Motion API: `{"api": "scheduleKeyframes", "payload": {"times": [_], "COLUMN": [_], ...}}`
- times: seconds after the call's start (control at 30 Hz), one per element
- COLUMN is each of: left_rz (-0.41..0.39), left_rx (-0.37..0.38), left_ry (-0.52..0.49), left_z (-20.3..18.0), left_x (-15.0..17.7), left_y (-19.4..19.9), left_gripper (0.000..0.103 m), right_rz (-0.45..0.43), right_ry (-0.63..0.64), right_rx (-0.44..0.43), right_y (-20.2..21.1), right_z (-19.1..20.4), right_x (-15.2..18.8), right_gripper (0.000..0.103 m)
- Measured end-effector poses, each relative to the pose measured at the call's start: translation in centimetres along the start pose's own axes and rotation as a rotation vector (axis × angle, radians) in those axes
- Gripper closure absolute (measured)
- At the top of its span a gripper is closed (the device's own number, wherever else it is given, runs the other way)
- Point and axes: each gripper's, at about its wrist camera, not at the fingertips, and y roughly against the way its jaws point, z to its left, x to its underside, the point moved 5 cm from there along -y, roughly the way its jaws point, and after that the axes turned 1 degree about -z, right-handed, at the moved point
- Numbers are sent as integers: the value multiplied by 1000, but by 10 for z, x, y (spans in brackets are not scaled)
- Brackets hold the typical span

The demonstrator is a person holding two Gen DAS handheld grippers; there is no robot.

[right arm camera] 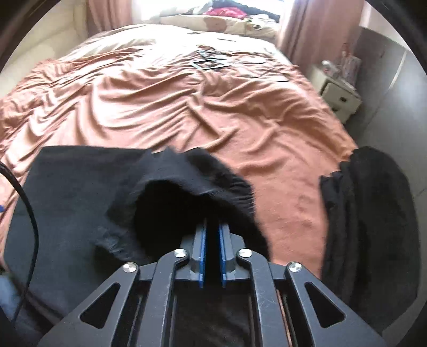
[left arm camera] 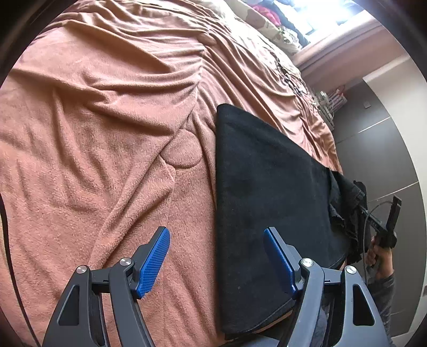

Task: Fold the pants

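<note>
The black pants lie flat along the near edge of the bed. My left gripper is open and empty, hovering over the pants' left edge. In the right wrist view my right gripper is shut on a bunched end of the pants and holds it lifted above the flat part. The right gripper with cloth hanging from it also shows in the left wrist view at the far right.
A wrinkled salmon blanket covers the bed. Another dark garment lies at the bed's right edge. Pillows and clothes sit at the head. A white nightstand stands on the right. A black cable hangs at left.
</note>
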Motion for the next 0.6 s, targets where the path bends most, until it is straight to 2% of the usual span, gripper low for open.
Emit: {"api": "scheduleKeyframes", "payload": {"times": [0.07,0.13,0.2,0.27,0.33,0.4,0.47,0.53,0.6], "left_rz": [-6,-9,2,14,17,18,18,17,14], "left_rx": [7,12,17,16,14,17,16,13,9], "left_ry": [3,6,7,8,6,6,7,4,2], "left_z": [-1,-2,-2,-3,-3,-4,-3,-3,-2], "left_x": [-1,-1,0,1,2,2,3,3,2], "left_y": [0,-2,-6,-10,-13,-14,-15,-14,-13], "left_gripper": [28,28,28,28,28,28,28,28,28], "right_rz": [-3,-9,2,24,33,32,14,-12,-47], "right_ry": [55,92,132,169,174,162,130,85,46], "right_rx": [-2,-16,-29,5,32,25,6,6,72], "right_y": [1,4,-1,-13,-20,-26,-22,-11,-6], "right_z": [16,27,36,39,35,31,23,10,-10], "right_x": [7,12,16,19,19,14,5,-5,-17], "right_gripper": [46,40,40,40,40,40,61,64,64]}}
